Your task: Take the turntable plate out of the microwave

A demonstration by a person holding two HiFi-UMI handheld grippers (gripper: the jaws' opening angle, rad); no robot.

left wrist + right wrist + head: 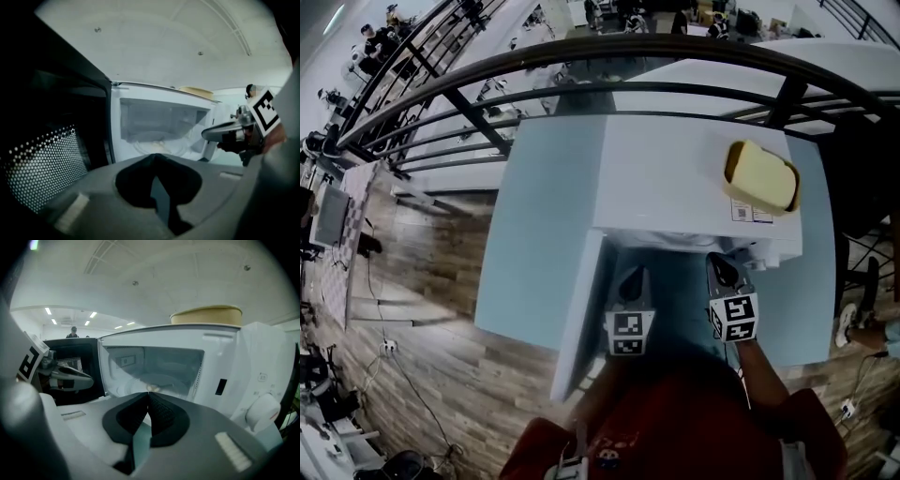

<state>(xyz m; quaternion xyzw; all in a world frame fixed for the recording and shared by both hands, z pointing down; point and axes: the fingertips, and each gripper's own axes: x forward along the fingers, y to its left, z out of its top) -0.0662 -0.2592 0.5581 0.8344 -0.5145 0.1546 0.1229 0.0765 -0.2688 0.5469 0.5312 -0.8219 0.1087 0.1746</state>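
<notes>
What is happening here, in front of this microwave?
A person holds a claw in each hand before a white microwave on a light blue table. Its door stands open to the left, and the turntable plate lies inside, not yet touched. The left claw and the right claw are both shut and empty, pointing at the opening. A yellow container sits on top.

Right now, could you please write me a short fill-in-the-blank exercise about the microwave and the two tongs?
1. The door of the microwave stands ____.
2. The plate lies ____ the microwave.
3. The left tongs and the right tongs are both ____ and hold nothing.
4. A yellow tub sits ____ the microwave.

Missing words: open; inside; shut; on top of.
</notes>
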